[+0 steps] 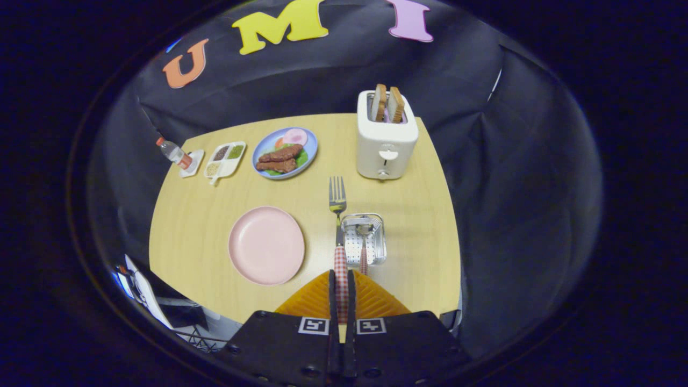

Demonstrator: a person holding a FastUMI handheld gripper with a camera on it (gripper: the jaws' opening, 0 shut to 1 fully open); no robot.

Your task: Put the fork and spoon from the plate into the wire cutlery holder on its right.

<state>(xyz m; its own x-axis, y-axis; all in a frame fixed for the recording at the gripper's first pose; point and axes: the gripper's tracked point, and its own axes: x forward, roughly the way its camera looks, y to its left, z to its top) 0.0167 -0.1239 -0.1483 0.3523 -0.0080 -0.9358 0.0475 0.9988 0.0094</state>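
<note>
My gripper (341,275) is shut on the red-checked handle of the fork (338,215), high above the table. The fork points forward, its tines reaching beyond the wire cutlery holder (379,244). That holder sits on the table just right of the fork, and the spoon (365,236) stands in it with its red-checked handle up. The pink plate (266,245) lies left of the holder with nothing on it.
A white toaster (386,141) with two toast slices stands beyond the holder. A blue plate of food (285,152), a divided condiment tray (226,159) and a small bottle (174,152) line the table's far left. The wooden table (419,215) ends against black cloth.
</note>
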